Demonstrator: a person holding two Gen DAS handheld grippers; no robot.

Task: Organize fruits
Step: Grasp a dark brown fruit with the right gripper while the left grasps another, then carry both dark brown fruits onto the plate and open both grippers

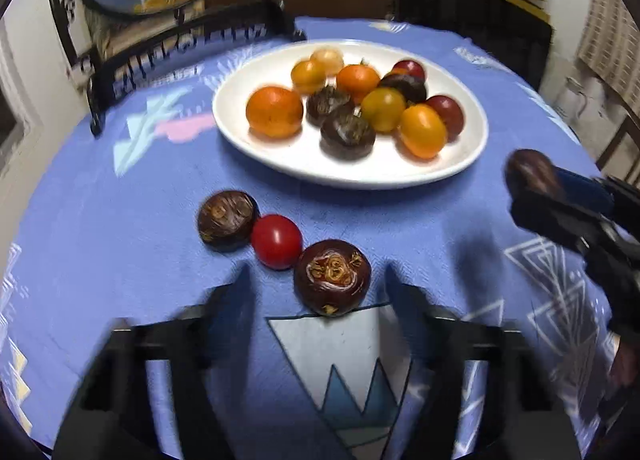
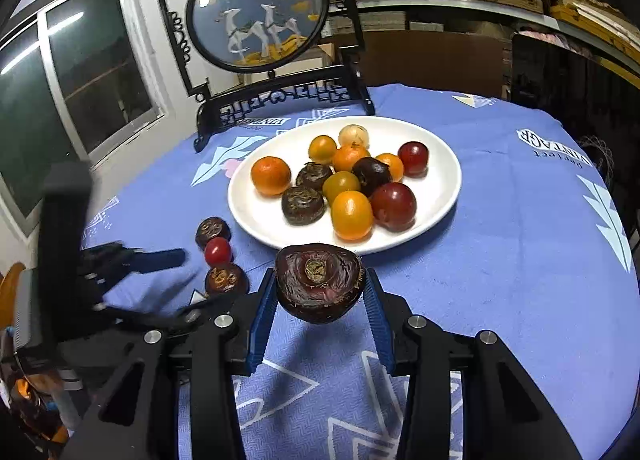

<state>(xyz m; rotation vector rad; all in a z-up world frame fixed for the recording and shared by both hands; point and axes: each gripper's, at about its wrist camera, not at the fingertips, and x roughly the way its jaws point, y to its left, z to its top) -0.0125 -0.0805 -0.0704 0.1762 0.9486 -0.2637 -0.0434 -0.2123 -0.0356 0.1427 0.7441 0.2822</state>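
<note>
Right tool (image 2: 320, 292) clamps one water chestnut (image 2: 318, 282); two chestnuts (image 1: 228, 220), one tomato (image 1: 277, 241) on cloth.

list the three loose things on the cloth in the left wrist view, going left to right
dark water chestnut → red cherry tomato → second water chestnut

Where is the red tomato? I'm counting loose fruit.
On the tablecloth in front of the plate, the red tomato sits between two water chestnuts, left of centre in both views.
</note>
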